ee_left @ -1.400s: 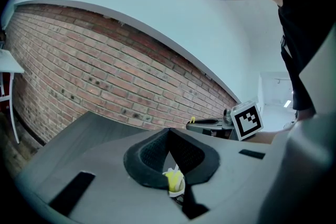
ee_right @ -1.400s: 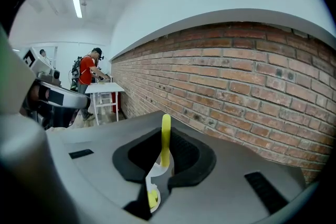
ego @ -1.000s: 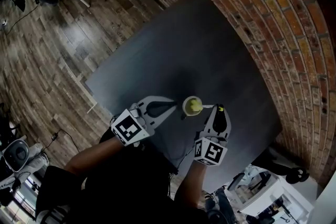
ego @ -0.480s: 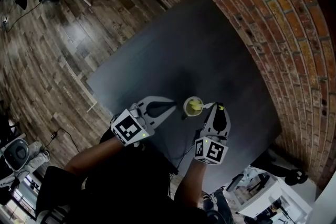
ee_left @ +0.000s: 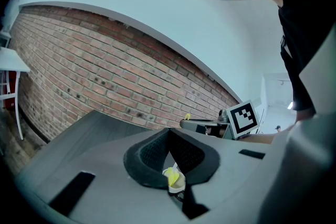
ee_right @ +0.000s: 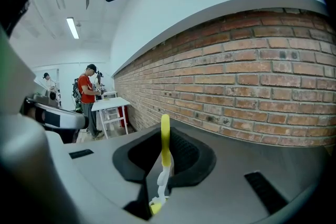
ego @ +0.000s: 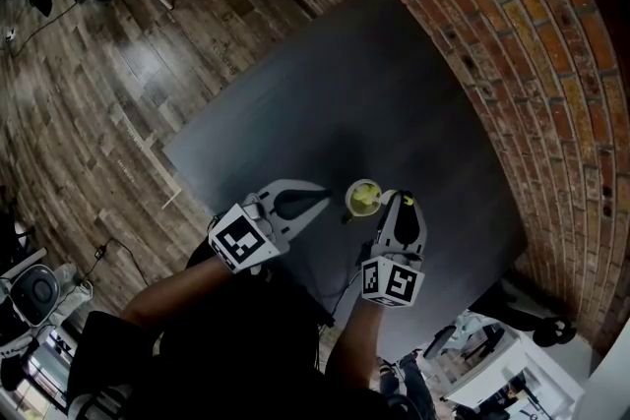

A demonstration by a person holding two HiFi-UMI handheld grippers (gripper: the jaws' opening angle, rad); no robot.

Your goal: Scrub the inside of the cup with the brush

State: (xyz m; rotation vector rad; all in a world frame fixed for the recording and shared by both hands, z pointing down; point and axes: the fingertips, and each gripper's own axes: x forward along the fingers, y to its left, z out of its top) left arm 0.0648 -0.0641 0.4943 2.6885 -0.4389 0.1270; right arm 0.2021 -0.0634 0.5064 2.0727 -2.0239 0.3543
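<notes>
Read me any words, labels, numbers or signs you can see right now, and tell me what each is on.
No readable text anywhere in these views.
Marker cube on the left gripper: black-and-white square pattern, no letters.
Marker cube on the right gripper: same kind of pattern, no letters.
Cup and brush: no print visible.

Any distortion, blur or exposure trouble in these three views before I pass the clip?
Head view: strong fisheye bowing of the brick wall, dim dark table, cup tiny but readable. Left gripper view: bowed wall, mosaic patch at top, cup slightly soft. Right gripper view: brush sharp, ceiling lamp bright, mosaic patch top left.
</notes>
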